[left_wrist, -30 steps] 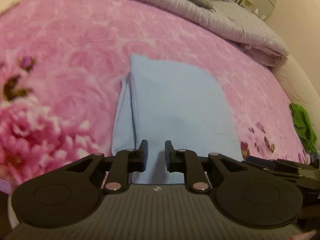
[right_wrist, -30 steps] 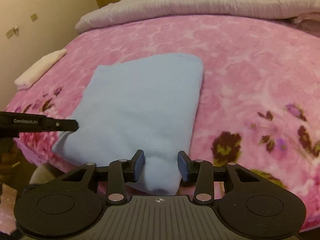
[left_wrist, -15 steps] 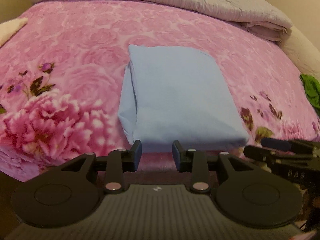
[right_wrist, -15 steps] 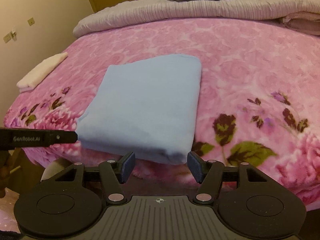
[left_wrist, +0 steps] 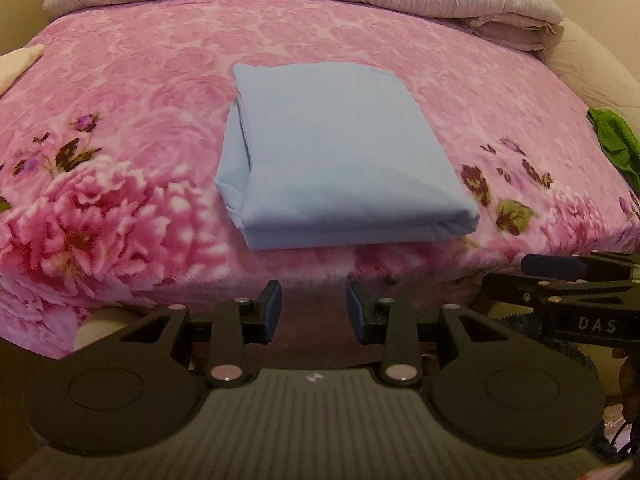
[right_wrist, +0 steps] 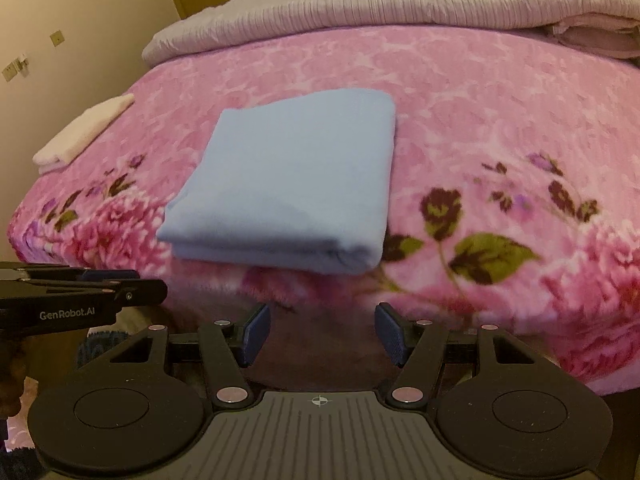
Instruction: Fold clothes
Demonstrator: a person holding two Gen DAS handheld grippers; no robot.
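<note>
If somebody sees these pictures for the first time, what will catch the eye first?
First, the folded light blue cloth, lying flat in the middle of the pink flowered blanket near the bed's front edge. Next, the left tool, its jaws opening with nothing between them, and the open, empty right tool, both short of the cloth. A green garment lies at the bed's right edge.

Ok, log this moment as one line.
stage: fold finished | blue garment: folded on pink blanket | left gripper: opening, empty | right gripper: open, empty

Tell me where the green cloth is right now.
Only the left wrist view shows the green cloth: at the far right edge of the pink floral blanket, well right of the folded blue garment.
</note>
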